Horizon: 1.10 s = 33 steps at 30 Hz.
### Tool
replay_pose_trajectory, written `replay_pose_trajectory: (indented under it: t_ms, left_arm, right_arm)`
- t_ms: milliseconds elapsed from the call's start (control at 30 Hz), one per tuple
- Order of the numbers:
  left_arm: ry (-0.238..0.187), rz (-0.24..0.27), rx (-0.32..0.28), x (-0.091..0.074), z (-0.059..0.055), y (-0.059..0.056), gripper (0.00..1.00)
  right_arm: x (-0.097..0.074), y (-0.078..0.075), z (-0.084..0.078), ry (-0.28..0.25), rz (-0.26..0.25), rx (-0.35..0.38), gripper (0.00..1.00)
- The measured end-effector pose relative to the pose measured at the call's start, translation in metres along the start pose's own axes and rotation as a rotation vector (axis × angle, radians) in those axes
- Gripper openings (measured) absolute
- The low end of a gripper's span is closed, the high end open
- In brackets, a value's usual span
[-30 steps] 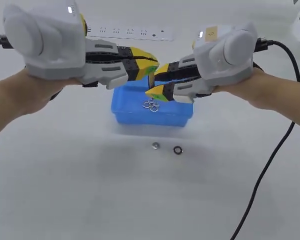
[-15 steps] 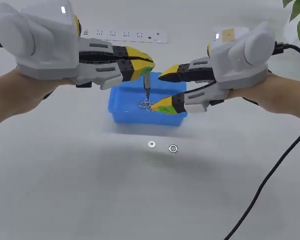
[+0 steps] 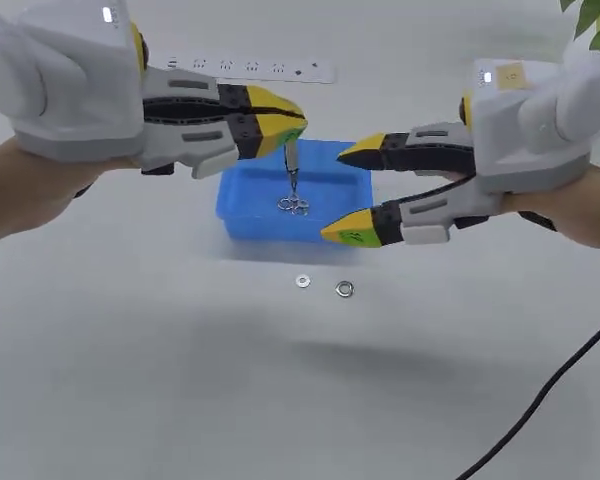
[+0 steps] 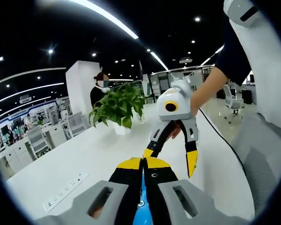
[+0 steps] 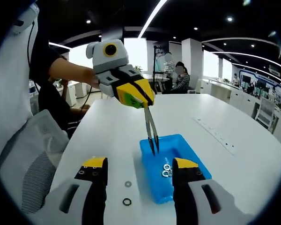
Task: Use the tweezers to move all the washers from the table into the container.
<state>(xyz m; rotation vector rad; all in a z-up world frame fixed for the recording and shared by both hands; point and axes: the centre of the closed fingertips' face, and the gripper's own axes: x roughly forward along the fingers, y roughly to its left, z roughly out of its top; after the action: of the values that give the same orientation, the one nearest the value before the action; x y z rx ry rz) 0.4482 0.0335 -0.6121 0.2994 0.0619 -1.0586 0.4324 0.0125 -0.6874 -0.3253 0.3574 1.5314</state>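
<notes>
My left gripper (image 3: 288, 122) is shut on a pair of grey tweezers (image 3: 292, 172), which hang tips down over the blue container (image 3: 242, 215). A few washers (image 3: 294, 205) lie in the container right below the tips. Two more washers, a pale one (image 3: 302, 281) and a darker one (image 3: 344, 289), lie on the white table in front of it. My right gripper (image 3: 348, 192) stands open to the right of the tweezers, holding nothing. In the right gripper view the tweezers (image 5: 151, 126) point into the container (image 5: 182, 146), with my own jaws (image 5: 139, 164) wide apart.
A white power strip (image 3: 250, 68) lies behind the container. A black cable (image 3: 540, 400) runs across the table at the right. Green plant leaves (image 3: 592, 22) show at the far right corner. People sit at desks in the room behind.
My right gripper has drawn away to the right from the tweezers and its jaws have spread wide. The tweezers stay in the left gripper over the container.
</notes>
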Motion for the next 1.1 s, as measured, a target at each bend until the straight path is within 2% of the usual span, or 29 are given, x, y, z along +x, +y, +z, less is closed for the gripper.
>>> replay_pose_trajectory:
  t_ms: [100, 200, 367, 500, 600, 767, 933, 1100]
  left_arm:
    - [-0.005, -0.005, 0.015, -0.002, 0.003, -0.006, 0.04]
    - [0.0, 0.009, 0.029, -0.004, -0.001, -0.008, 0.04]
    - [-0.007, 0.024, 0.0, -0.008, -0.007, -0.015, 0.04]
    - [-0.007, -0.001, -0.008, -0.007, -0.013, -0.031, 0.04]
    - [0.003, -0.014, -0.013, -0.004, -0.023, -0.041, 0.04]
    - [0.017, -0.038, 0.013, 0.004, -0.034, -0.057, 0.04]
    - [0.015, -0.067, -0.005, 0.009, -0.041, -0.068, 0.04]
    - [0.012, -0.076, -0.009, 0.01, -0.048, -0.073, 0.04]
  right_arm:
    - [-0.006, 0.004, -0.004, -0.005, -0.006, 0.017, 0.6]
    - [-0.012, 0.008, -0.008, -0.007, -0.012, 0.032, 0.61]
    - [-0.022, 0.015, -0.011, -0.019, -0.024, 0.053, 0.63]
    - [-0.028, 0.017, -0.014, -0.029, -0.036, 0.073, 0.63]
    - [-0.031, 0.019, -0.019, -0.026, -0.037, 0.089, 0.64]
    - [-0.034, 0.027, -0.027, -0.016, -0.029, 0.111, 0.64]
    - [-0.032, 0.034, -0.035, -0.006, -0.021, 0.123, 0.64]
    - [-0.029, 0.038, -0.041, -0.006, -0.015, 0.137, 0.63]
